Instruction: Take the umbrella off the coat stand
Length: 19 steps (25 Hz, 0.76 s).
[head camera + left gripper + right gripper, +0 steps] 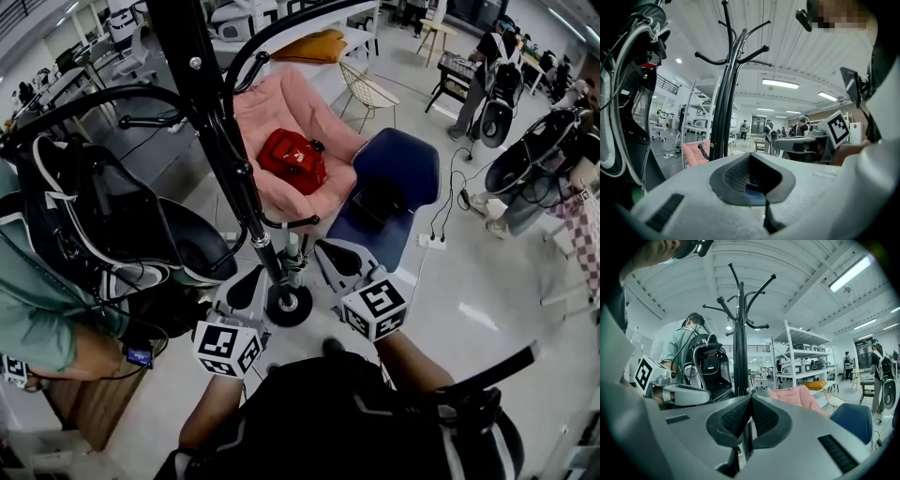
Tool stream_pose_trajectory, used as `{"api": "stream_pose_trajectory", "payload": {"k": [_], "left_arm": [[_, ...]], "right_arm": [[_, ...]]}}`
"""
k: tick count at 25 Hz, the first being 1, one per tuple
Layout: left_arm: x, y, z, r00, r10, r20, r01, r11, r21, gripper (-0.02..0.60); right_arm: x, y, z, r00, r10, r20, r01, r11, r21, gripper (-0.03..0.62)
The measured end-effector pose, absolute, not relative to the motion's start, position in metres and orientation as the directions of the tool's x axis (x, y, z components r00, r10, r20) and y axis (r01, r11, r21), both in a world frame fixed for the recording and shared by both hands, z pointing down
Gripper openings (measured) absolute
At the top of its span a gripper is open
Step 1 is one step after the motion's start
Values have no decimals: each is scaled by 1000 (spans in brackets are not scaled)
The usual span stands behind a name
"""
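The black coat stand [246, 192] rises from its round base [289, 305] just in front of me. Its hooked arms [733, 51] spread overhead and carry nothing that I can see. A pale slim bundle [292, 251] hangs against the pole under a low hook [298, 222]; I cannot tell whether it is the umbrella. My left gripper [251, 281] is low and left of the base, shut and empty. My right gripper [330, 255] is to the right of the pole, also shut and empty. The pole [740, 343] stands straight ahead in the right gripper view.
Behind the stand a pink chair [272, 117] holds a red bag [293, 159], with a blue chair [394, 178] to its right. A person with a black backpack rig [94, 225] stands close on the left. A power strip [433, 241] and cables lie on the floor; other people stand far right.
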State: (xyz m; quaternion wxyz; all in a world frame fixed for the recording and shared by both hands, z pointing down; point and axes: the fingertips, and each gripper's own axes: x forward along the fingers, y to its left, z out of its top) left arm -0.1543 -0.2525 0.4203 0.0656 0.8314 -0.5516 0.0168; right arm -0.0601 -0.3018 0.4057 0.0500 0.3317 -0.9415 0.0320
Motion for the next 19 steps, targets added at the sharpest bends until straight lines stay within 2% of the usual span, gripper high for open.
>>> {"api": "stream_pose_trajectory", "payload": {"k": [19], "left_arm": [[-150,-254,414,384,-918,95,-922,-376,95,9]], "right_arm": [[-58,-305,405,-777,-619,115,-626,779,-31,8]]}}
